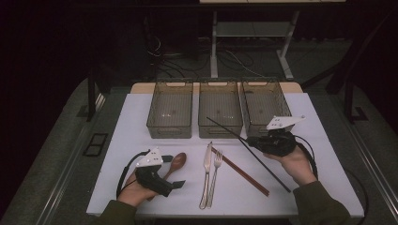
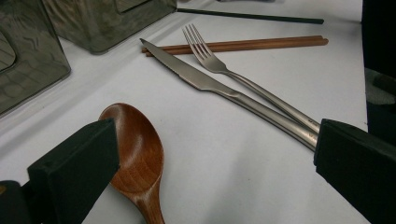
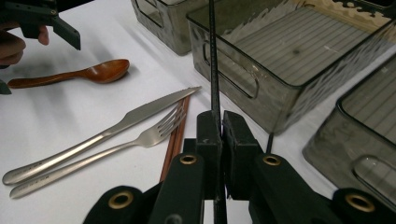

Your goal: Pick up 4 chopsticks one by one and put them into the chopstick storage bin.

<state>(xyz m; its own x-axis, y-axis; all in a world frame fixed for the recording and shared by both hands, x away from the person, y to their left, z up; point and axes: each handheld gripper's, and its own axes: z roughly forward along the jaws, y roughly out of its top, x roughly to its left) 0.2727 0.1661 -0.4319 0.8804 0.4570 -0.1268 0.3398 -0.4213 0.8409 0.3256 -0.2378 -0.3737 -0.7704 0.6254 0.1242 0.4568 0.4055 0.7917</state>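
Observation:
My right gripper is shut on a thin black chopstick, held off the table. Its tip points toward the middle bin. A short dark rod end shows just right of the pads. My left gripper rests low at the front left, open, with the bowl of a wooden spoon lying against its left jaw. Nothing is pinched there. A steel knife and fork lie side by side mid-table.
A pair of brown chopsticks lies diagonally right of the fork. Three clear grey bins stand in a row at the back: left bin, middle bin, right bin. The white tabletop ends close behind them.

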